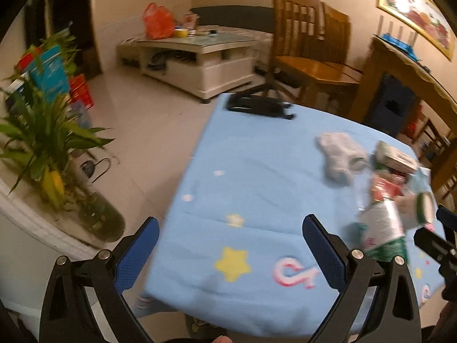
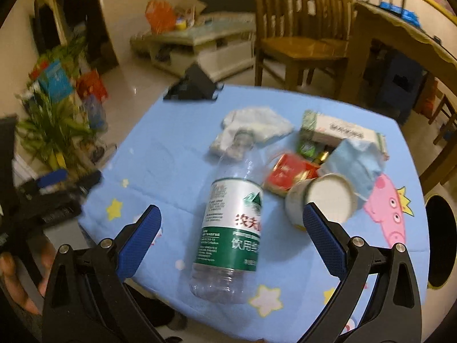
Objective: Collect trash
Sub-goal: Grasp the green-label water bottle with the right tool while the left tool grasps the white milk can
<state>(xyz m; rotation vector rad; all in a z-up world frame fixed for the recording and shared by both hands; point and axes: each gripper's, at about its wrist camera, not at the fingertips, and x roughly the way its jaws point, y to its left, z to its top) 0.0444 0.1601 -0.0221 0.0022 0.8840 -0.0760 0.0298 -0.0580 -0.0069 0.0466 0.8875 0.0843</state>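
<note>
Right wrist view, left to right: left gripper [image 2: 54, 188] off the table's left edge, jaws wide per its own camera, holding nothing. Clear plastic water bottle with green-and-white label [image 2: 228, 228] lies on its side on the blue star-print tablecloth [image 2: 160, 154], neck pointing away, centred between the spread blue pads of the right gripper [image 2: 231, 234], also empty. White paper cup [image 2: 322, 200] just right of the bottle, near the right pad. Judgement: bottle is the target. Close across the labelled barrel, where it is stiffest. Keep the right finger clear of the cup; squeeze gently, thin plastic may buckle or roll.
</note>
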